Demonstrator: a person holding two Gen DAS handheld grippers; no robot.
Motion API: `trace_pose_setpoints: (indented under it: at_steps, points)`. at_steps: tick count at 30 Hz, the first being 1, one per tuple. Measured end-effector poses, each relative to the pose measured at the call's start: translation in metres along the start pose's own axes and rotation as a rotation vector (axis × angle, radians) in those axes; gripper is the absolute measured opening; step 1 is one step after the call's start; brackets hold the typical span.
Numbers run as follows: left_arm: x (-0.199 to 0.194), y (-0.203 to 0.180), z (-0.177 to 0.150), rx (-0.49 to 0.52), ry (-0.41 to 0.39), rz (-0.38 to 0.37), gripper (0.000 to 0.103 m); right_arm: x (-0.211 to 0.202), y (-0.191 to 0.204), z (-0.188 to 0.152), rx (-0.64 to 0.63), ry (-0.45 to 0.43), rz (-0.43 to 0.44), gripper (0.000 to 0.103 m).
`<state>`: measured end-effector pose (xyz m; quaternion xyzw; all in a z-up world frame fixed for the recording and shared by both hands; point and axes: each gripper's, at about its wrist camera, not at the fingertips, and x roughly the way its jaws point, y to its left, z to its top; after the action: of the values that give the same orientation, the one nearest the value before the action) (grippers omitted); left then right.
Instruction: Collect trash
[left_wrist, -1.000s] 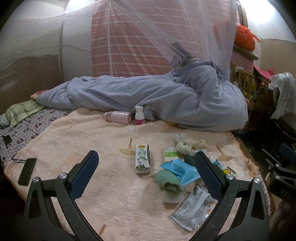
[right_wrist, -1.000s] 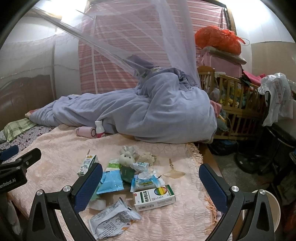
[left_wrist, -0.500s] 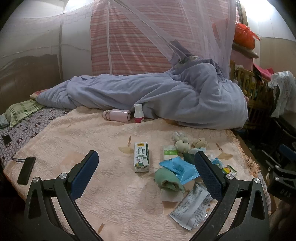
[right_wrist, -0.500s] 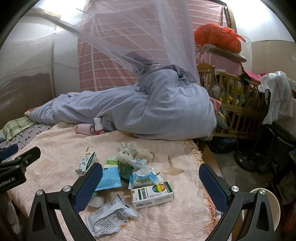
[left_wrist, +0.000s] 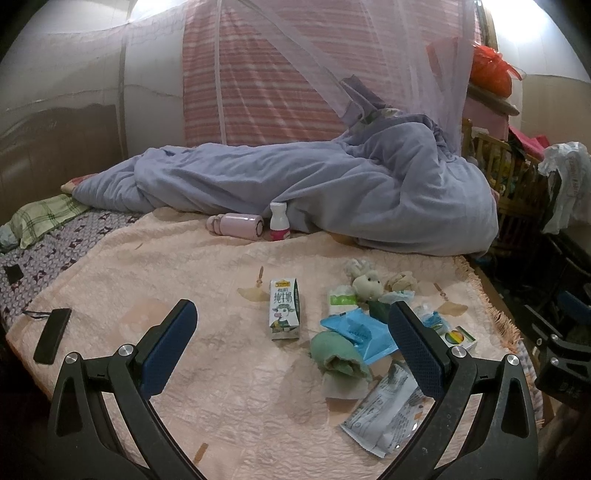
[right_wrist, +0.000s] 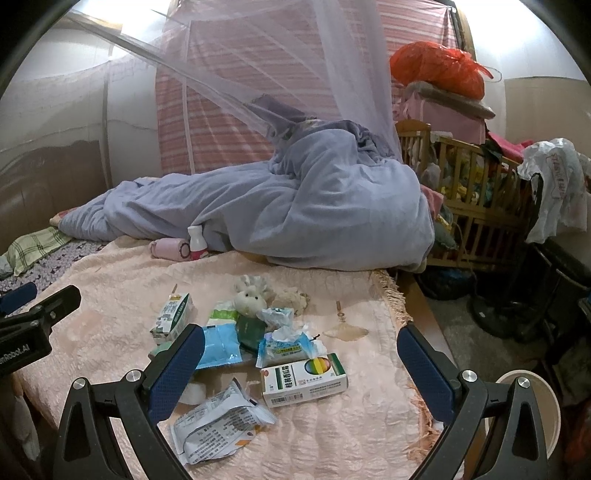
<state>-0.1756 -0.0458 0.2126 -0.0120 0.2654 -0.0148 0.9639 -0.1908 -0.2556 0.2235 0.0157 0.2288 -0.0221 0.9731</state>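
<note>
Litter lies on the peach bedspread (left_wrist: 147, 295): a milk carton (left_wrist: 283, 308) (right_wrist: 171, 316), a blue packet (left_wrist: 358, 330) (right_wrist: 219, 345), a crumpled silver wrapper (left_wrist: 388, 410) (right_wrist: 221, 419), a white and green medicine box (right_wrist: 304, 378) and a tissue pack (right_wrist: 290, 343). My left gripper (left_wrist: 291, 339) hovers open above the near edge of the bed, with the carton between its fingers in view. My right gripper (right_wrist: 301, 363) is open too, held over the box and wrapper. Neither holds anything.
A small plush toy (right_wrist: 251, 297) sits among the litter. A pink flask (left_wrist: 236, 225) and small bottle (left_wrist: 279, 221) lie by the bundled blue quilt (left_wrist: 332, 195). A black phone (left_wrist: 51, 334) rests at the left. A white bin (right_wrist: 528, 410) stands on the floor at the right.
Both grippers have drifted slightly toward the bed, so the litter sits a little higher and nearer in each view. Both stay open and nothing has been picked up.
</note>
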Motion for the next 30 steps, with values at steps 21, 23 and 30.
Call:
trace_pose_setpoints:
  at_steps: [21, 23, 30]
  points:
    - [0.019, -0.001, -0.01, 0.016, 0.045, 0.019, 0.103, 0.016, -0.007, -0.012, -0.003, -0.025, 0.007, 0.103]
    - [0.021, 0.0, -0.012, 0.022, 0.052, 0.022, 0.103, 0.019, -0.01, -0.014, -0.003, -0.018, 0.007, 0.103]
    - [0.038, 0.017, -0.029, 0.065, 0.125, 0.023, 0.103, 0.039, -0.016, -0.039, -0.026, 0.065, 0.056, 0.103]
